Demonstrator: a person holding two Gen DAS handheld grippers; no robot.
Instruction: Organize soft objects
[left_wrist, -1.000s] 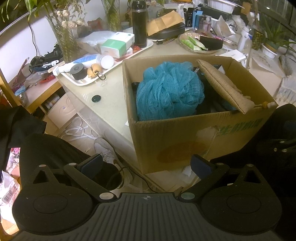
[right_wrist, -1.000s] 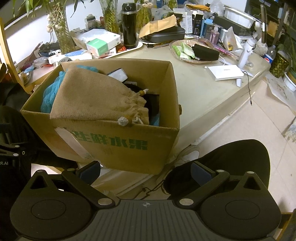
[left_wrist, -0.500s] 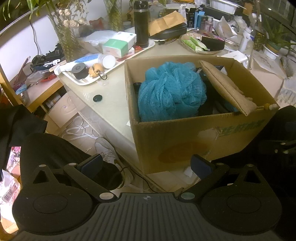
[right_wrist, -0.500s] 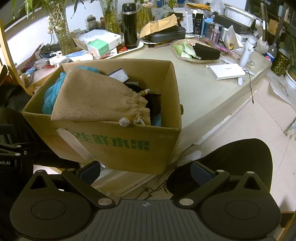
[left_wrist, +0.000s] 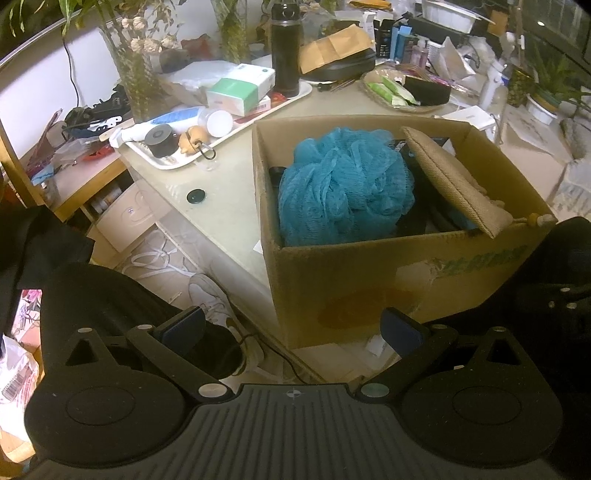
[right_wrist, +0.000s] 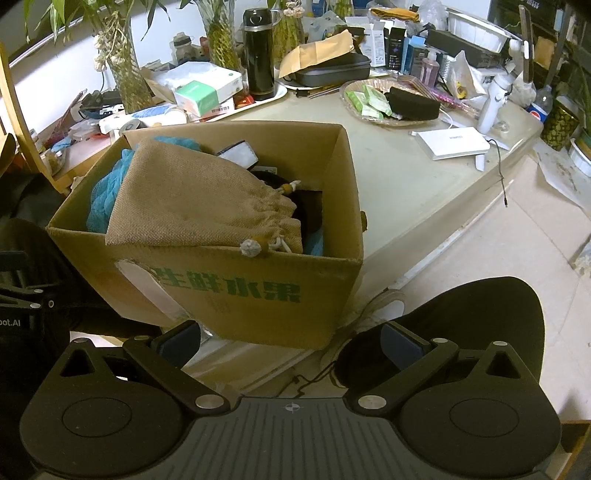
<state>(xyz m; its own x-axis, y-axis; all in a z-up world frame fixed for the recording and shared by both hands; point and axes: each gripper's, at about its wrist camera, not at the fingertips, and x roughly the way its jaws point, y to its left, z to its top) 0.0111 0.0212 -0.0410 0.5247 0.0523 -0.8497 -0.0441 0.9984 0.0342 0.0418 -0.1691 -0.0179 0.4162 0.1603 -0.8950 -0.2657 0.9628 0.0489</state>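
A cardboard box (left_wrist: 369, 280) with green lettering (right_wrist: 229, 288) stands at the table's near edge. Inside it lie a teal mesh bath sponge (left_wrist: 343, 184), a tan burlap drawstring pouch (right_wrist: 192, 206) leaning on the box rim, and dark items underneath. In the left wrist view the pouch (left_wrist: 454, 181) shows edge-on at the box's right. My left gripper (left_wrist: 291, 330) hangs open below the box's front left corner, holding nothing. My right gripper (right_wrist: 291, 341) is open in front of the box's lettered side, also with nothing in it.
A white tray (left_wrist: 258, 122) with tubes, boxes and a black flask (left_wrist: 286, 44) sits behind the box. A woven dish (right_wrist: 391, 103) with packets and a white flat device (right_wrist: 450, 142) lie to the right. Shoes, cables and the person's dark legs (right_wrist: 461, 321) are below the table.
Both cameras have shifted slightly, so the box sits a little further right and lower in view. Nothing in the box has moved and both grippers stay open.
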